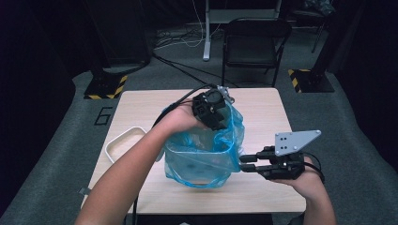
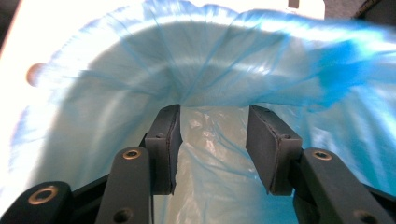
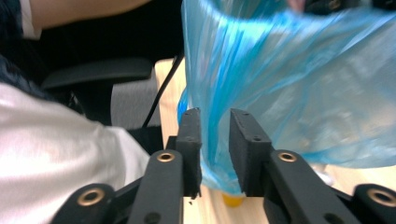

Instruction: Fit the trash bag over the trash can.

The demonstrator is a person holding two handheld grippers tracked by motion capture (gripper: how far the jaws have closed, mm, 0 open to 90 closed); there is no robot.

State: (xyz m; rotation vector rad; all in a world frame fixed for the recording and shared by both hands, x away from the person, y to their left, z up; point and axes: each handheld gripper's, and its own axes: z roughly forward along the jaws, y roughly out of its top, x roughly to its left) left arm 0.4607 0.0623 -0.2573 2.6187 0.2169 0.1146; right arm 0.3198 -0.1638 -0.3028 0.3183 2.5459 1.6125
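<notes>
Left hand-held gripper [image 1: 220, 123] at far rim of blue bag [image 1: 202, 159], pointing down into it; jaws apart, film bunched between pads [image 2: 163, 149] but not pinched (gap clear in left gripper view). Right hand-held gripper [image 1: 245, 165] level at near right edge of bag, jaws parted a little, a fold of film running between pads [image 3: 192, 149], not pressed flat. Bag standing open mid surface [image 1: 263, 108], mouth up, sides slack and wrinkled, some of it draped outward at near side. White tray [image 1: 123, 143] left of bag, near surface's left edge, apart from bag. Small orange bit [image 3: 232, 199] under bag edge in right gripper view (too blurred to identify). Black chair [image 1: 255, 44] beyond surface.
</notes>
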